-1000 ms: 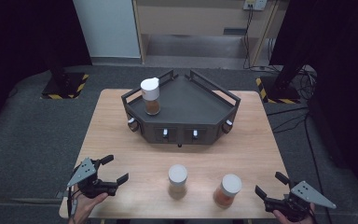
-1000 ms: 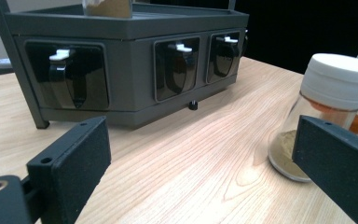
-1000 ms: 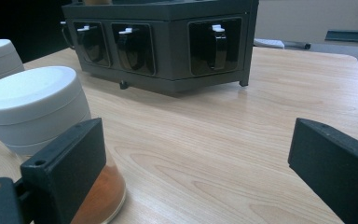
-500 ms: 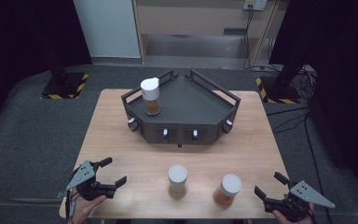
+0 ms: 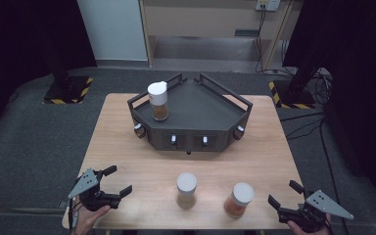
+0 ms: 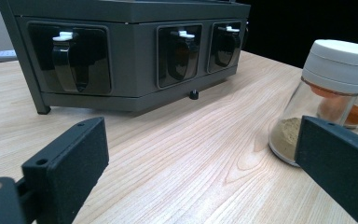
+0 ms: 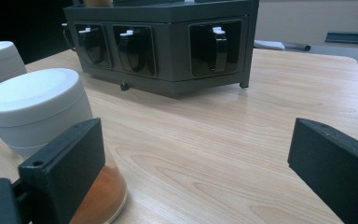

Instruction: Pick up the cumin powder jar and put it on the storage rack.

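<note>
A dark grey angular rack (image 5: 210, 110) stands at the table's far middle, with a white-lidded jar of brown powder (image 5: 157, 100) upright on its left corner. Two more white-lidded jars stand near the front edge: one with tan powder (image 5: 186, 190) and one with orange powder (image 5: 238, 199). My left gripper (image 5: 118, 179) is at the front left, open; its jaws have just been opening with nothing between them. In the left gripper view the tan jar (image 6: 326, 93) stands beyond the right jaw. My right gripper (image 5: 283, 193) is open at the front right, with the orange jar (image 7: 42, 116) just past its left jaw.
The rack's front faces carry recessed black hooks with white tips (image 6: 181, 51). The wooden table (image 5: 127, 147) has bare room between the rack and the jars. Dark floor surrounds the table, with stand bases (image 5: 68, 88) at the back corners.
The left gripper's jaws stand a touch wider than before. Both hands and all three jars have kept their places.
</note>
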Motion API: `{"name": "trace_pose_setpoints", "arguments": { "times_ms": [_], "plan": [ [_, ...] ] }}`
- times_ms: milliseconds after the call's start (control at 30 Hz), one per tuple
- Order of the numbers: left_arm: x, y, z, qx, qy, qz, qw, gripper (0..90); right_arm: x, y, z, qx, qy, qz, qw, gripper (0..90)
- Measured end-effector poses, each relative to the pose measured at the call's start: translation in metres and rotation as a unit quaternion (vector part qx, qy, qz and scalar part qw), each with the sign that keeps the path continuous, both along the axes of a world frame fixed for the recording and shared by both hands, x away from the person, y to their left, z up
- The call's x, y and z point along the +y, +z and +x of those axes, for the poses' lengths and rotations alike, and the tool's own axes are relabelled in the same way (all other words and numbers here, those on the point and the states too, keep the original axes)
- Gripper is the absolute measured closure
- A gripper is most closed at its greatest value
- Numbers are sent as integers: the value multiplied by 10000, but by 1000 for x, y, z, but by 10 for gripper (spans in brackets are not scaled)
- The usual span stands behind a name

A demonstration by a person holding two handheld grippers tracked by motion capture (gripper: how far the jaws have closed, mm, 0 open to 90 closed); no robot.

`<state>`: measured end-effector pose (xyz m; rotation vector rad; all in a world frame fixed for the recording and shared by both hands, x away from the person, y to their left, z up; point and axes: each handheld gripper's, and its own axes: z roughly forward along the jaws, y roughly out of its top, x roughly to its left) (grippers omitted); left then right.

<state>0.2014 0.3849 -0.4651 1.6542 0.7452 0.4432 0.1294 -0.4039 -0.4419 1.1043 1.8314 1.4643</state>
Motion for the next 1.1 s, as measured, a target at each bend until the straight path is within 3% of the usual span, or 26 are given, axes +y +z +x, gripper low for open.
{"name": "trace_pose_setpoints", "arguments": {
  "times_ms": [333,533,700,1100],
  "plan": [
    [1,-1,-2,25,53,-58,10000,14,1,4,0,93,-72,61,9999,36],
    [2,-1,-4,52,125,-105,9999,4,6,9,-5,22,-123,185,9998,38],
    [2,-2,-3,97,104,-108,9998,6,14,24,-8,-51,-184,156,9997,38],
    [5,-4,-3,128,161,-198,9996,8,39,56,-4,-133,214,161,9996,39]
  ]
}}
